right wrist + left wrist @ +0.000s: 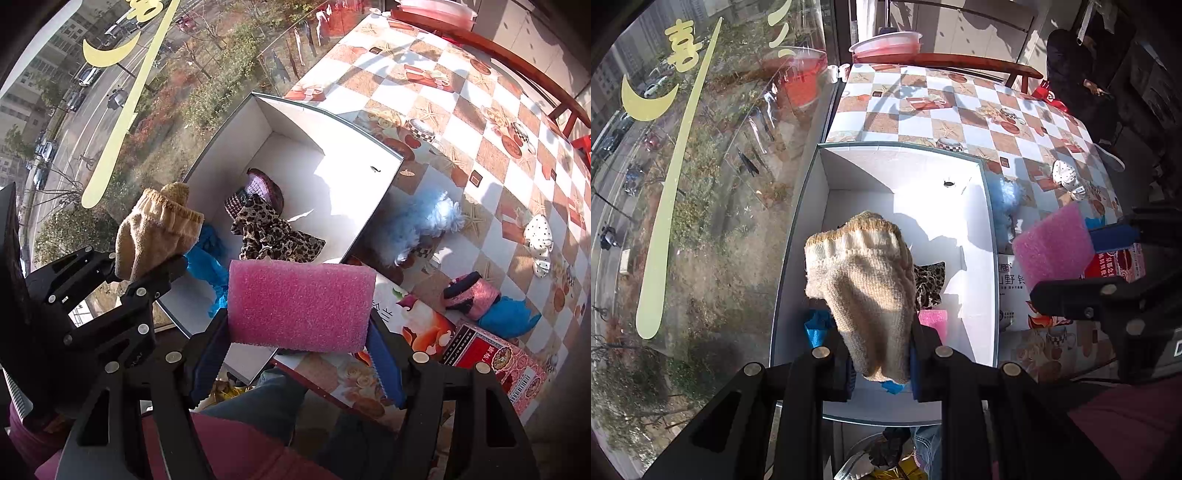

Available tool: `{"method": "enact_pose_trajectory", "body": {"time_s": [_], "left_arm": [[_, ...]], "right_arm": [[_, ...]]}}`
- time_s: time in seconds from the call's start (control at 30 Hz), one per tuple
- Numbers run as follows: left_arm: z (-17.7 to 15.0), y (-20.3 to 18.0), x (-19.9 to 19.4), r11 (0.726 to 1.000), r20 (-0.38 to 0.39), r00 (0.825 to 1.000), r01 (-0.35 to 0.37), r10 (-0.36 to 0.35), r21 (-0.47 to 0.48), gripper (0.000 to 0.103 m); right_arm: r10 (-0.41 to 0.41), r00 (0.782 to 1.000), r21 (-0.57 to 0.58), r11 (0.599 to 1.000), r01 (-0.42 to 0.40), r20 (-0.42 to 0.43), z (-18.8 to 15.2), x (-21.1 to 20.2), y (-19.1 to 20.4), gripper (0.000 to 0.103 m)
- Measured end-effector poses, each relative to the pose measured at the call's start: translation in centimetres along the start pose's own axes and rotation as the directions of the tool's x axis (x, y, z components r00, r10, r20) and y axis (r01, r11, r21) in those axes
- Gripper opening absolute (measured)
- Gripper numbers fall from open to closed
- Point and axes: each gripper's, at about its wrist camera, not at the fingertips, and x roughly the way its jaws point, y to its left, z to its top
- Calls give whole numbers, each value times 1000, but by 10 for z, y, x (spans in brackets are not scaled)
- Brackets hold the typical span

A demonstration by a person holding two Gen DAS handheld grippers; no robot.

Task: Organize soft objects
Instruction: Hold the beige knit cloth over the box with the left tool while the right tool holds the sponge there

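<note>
My left gripper [881, 363] is shut on a cream knitted sock [860, 284] and holds it above the open white box [986, 206]; the sock also shows in the right wrist view [155, 236]. My right gripper [295, 354] is shut on a pink foam sponge [299, 306], held just over the box's near right corner; the sponge also shows in the left wrist view [1052, 247]. Inside the box [332, 122] lie a leopard-print cloth [273, 232], a blue cloth [210, 258], a purple patterned item [258, 192] and a pink sponge [934, 321].
On the checkered tablecloth [480, 92] right of the box lie a fluffy light-blue item [424, 218], a white dotted cloth [539, 240], a pink-and-black item [469, 295] and a blue cloth [509, 317]. Printed cartons [491, 365] lie at the near right. A glass window [683, 184] borders the left side.
</note>
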Motion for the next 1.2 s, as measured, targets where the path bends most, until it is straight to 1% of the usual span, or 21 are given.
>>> {"method": "enact_pose_trajectory", "body": {"time_s": [0.53, 0.77, 0.97, 1.2], "left_arm": [[6, 3, 7, 1000, -19, 1000, -4, 4, -11, 23], [7, 5, 11, 999, -23, 1000, -15, 14, -29, 23], [14, 4, 17, 998, -30, 999, -37, 36, -42, 23], [20, 5, 20, 997, -34, 999, -43, 42, -56, 23]], "right_arm": [[0, 1000, 6, 1000, 1, -13, 7, 3, -6, 71], [-17, 1000, -3, 1000, 17, -8, 10, 4, -6, 71], [-24, 1000, 17, 1000, 24, -7, 20, 9, -12, 71], [-24, 1000, 27, 999, 24, 5, 31, 10, -12, 71]]}}
